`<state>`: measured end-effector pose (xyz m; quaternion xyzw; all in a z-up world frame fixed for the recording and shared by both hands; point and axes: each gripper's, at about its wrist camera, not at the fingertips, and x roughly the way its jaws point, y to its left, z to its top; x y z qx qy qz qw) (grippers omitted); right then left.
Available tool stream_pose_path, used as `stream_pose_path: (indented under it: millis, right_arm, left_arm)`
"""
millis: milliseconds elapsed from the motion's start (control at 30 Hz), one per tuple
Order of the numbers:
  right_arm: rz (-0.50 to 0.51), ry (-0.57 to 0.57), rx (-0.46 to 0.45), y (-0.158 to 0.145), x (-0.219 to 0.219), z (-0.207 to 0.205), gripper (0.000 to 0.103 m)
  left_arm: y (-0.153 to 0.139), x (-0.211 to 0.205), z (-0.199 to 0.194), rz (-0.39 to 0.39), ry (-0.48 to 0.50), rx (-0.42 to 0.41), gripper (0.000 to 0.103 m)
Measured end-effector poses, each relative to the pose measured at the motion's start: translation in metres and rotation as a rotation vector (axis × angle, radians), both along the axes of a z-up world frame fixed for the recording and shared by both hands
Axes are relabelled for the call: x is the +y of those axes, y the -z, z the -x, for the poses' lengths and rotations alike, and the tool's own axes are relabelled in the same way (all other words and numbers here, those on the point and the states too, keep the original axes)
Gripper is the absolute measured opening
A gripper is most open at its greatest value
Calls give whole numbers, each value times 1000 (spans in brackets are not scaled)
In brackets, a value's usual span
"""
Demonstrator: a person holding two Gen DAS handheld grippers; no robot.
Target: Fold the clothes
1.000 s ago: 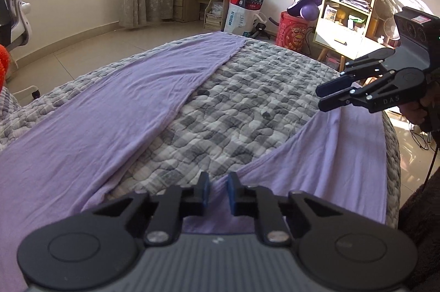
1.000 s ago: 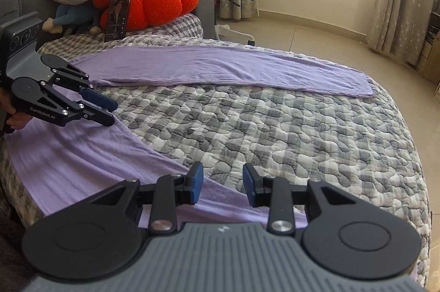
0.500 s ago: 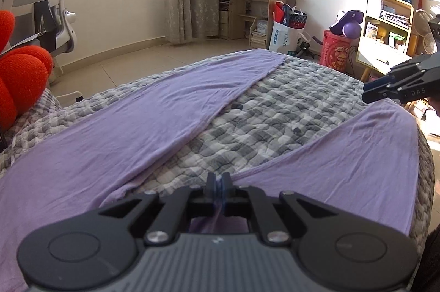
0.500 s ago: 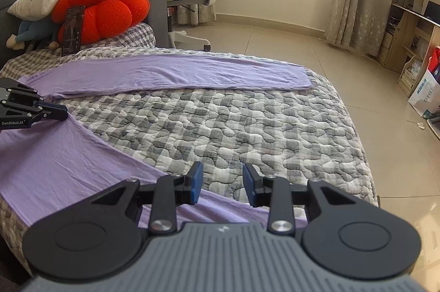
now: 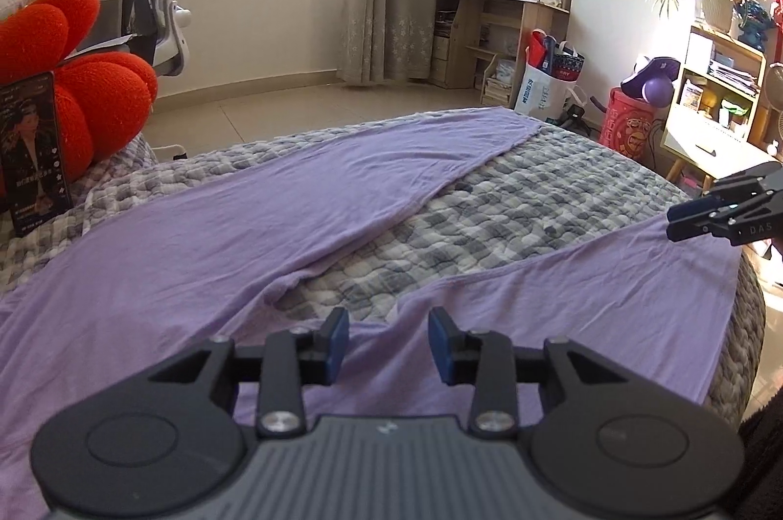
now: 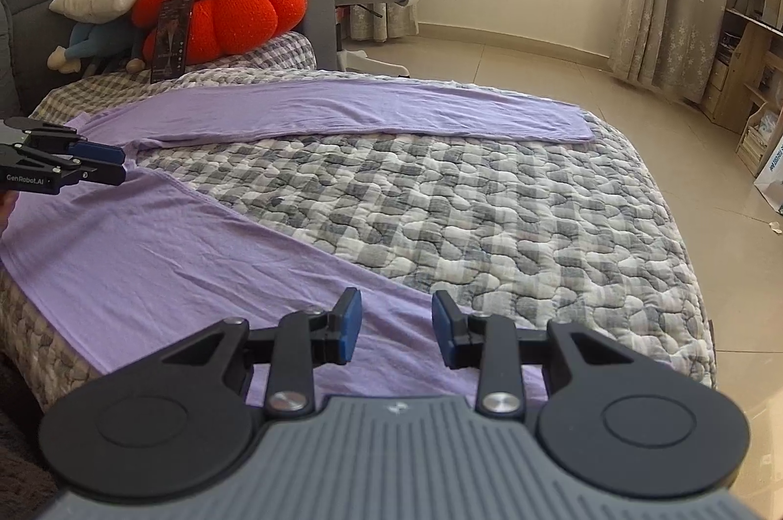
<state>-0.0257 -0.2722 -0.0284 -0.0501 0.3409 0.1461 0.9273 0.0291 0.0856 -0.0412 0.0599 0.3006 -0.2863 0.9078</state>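
The thin, soft lilac jersey garment [image 5: 205, 241] drapes limply; take its hem at the bed's [image 6: 489, 226] near edge. The left gripper [image 5: 389, 336] is opening, the right gripper [image 6: 396, 327] half-wide; both hold nothing.

A pair of lilac trousers [image 5: 254, 236] lies flat and unfolded on the checked quilt [image 5: 514, 216], its two legs spread in a wide V, one leg reaching toward the quilt's far edge, faintly creased.

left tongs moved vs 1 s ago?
Yes. In the right wrist view the left tongs now sit at the frame's left edge, toward the red cushion; their jaws are opening with nothing between them.
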Motion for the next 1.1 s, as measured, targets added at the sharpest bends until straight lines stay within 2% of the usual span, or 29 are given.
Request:
stream_pose_path:
  millis: [133, 300, 467, 633, 733, 900, 1000, 1100]
  right_arm:
    - [-9, 30, 35, 7, -1, 2, 36]
    - [-3, 1, 24, -4, 9, -2, 36]
    - [-10, -91, -5, -18, 36, -13, 36]
    - [-23, -187, 4, -18, 70, -22, 36]
    - [-44, -276, 29, -19, 94, -33, 36]
    - [-140, -409, 104, -25, 136, -68, 36]
    - [-191, -451, 151, -25, 160, -91, 25]
    - [-213, -476, 185, -20, 181, -110, 20]
  left_arm:
    - [7, 30, 5, 41, -84, 41, 37]
    - [-3, 53, 13, 40, -155, 30, 41]
    - [0, 74, 29, 46, -203, 33, 41]
    - [3, 98, 48, 60, -262, 38, 42]
    - [-1, 109, 51, 69, -297, 42, 42]
    - [-3, 115, 54, 98, -300, 17, 42]
    - [2, 114, 57, 95, -304, 13, 42]
    - [7, 114, 60, 84, -309, 7, 42]
